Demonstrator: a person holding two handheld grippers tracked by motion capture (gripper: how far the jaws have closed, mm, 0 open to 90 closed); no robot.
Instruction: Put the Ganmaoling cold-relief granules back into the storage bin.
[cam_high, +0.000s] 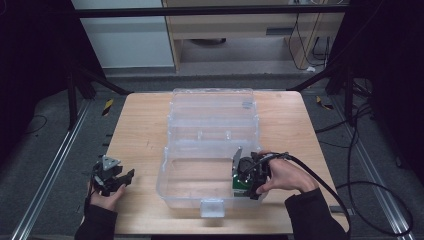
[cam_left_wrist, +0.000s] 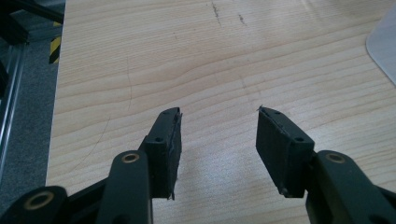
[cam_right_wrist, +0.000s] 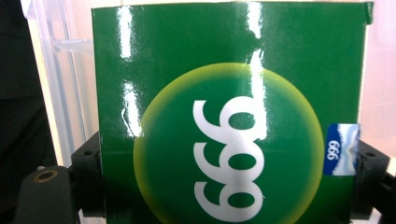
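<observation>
A clear plastic box (cam_high: 172, 170) with its lid thrown back stands open in the middle of the wooden table (cam_high: 140, 130). My right gripper (cam_high: 243, 181) reaches into the box's right end, shut on a glossy green carton (cam_right_wrist: 229, 112) printed with a yellow-ringed circle and white "999". The carton (cam_high: 240, 185) sits low inside the box, by its right wall. Both jaws press the carton's sides in the right gripper view. My left gripper (cam_high: 125, 178) rests at the table's front left, open, with bare wood between its fingers (cam_left_wrist: 166, 140).
The box's transparent lid (cam_high: 212, 107) lies back toward the far edge. A corner of clear plastic (cam_left_wrist: 384, 44) shows at the right of the left gripper view. Cables (cam_high: 350, 187) trail off the table's right side. Dark frame legs stand beyond the table.
</observation>
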